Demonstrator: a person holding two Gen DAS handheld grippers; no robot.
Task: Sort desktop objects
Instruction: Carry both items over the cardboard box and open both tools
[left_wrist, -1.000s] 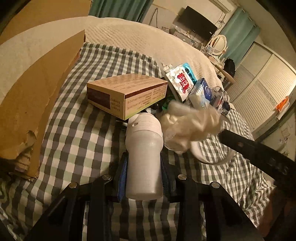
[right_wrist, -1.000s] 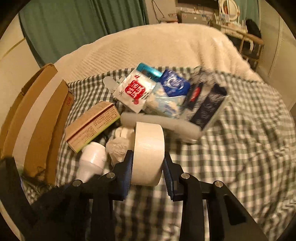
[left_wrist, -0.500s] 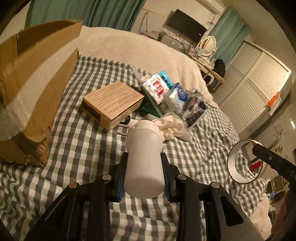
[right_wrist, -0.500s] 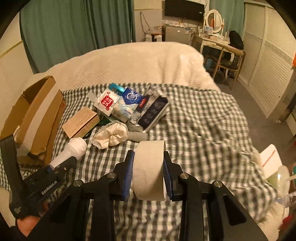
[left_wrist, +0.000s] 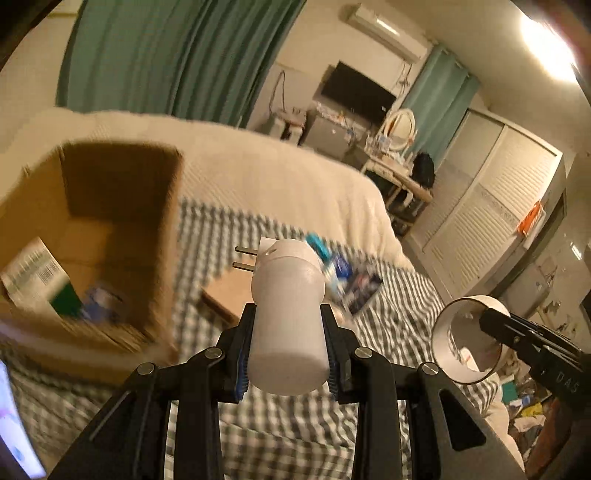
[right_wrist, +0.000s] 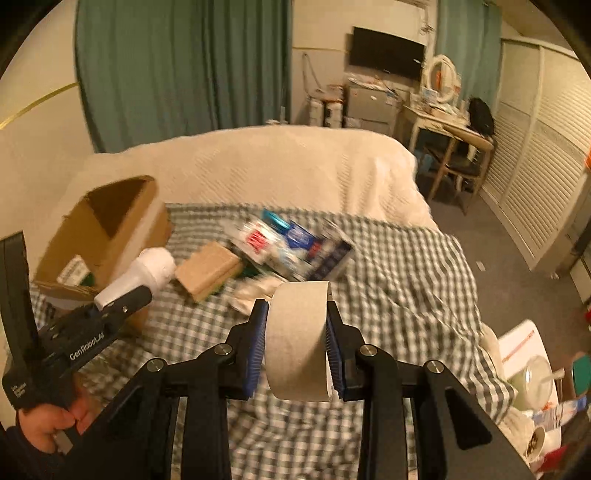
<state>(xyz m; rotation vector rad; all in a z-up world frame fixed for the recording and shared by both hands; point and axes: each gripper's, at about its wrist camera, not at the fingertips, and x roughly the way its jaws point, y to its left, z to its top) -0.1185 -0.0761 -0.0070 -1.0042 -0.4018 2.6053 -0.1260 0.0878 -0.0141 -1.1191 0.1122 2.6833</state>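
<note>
Your left gripper (left_wrist: 288, 354) clamps a white plastic plug-in cylinder with two metal prongs (left_wrist: 288, 314) by its sides, prongs pointing away at frame centre, which should let it drop base-first. Your right gripper (right_wrist: 295, 354) pinches a roll of beige paper tape (right_wrist: 301, 339) across its flat faces, so it cannot roll out. The open brown cardboard box (left_wrist: 110, 229), at upper left of the left view, already holds a few packets and looks the likely destination. The brown carton (right_wrist: 208, 269) and loose packets (right_wrist: 291, 243) lie on the green-checked cloth (right_wrist: 399, 280).
</note>
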